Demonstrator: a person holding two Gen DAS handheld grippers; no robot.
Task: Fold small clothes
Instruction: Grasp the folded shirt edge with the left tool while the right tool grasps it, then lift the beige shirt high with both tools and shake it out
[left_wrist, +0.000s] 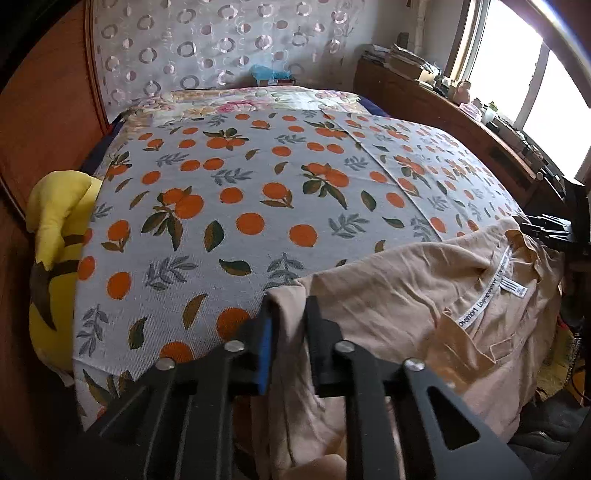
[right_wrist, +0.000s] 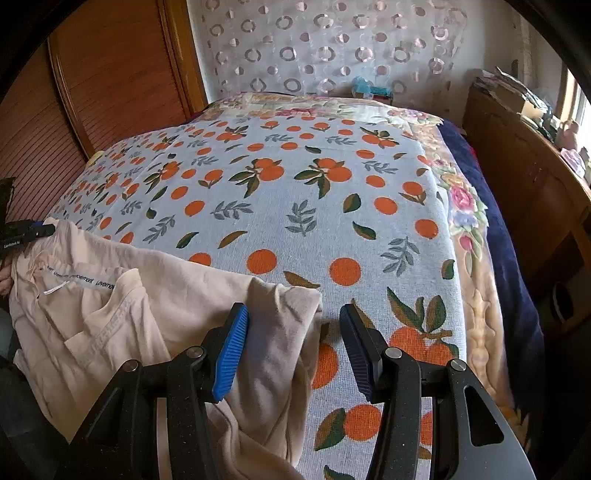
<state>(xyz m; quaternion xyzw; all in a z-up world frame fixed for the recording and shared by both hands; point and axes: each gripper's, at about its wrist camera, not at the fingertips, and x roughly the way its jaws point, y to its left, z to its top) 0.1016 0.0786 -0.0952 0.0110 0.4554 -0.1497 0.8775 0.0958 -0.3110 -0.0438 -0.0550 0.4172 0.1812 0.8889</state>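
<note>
Left wrist view: left gripper (left_wrist: 286, 317) clenched on beige garment (left_wrist: 424, 295) corner at bed (left_wrist: 229, 229) edge, presumably to spread it; right gripper (right_wrist: 293, 343) released, straddling other corner.

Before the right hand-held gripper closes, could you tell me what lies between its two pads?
In the right wrist view, a corner of the beige garment lies between the pads, on the orange-print cover.

Right gripper (right_wrist: 293, 347) jaws apart, straddling a corner of the beige garment (right_wrist: 122, 317), blue pad (right_wrist: 231, 356) against cloth, orange-print bedspread (right_wrist: 295, 206) beneath, left gripper (right_wrist: 27, 232) at garment's far edge
</note>
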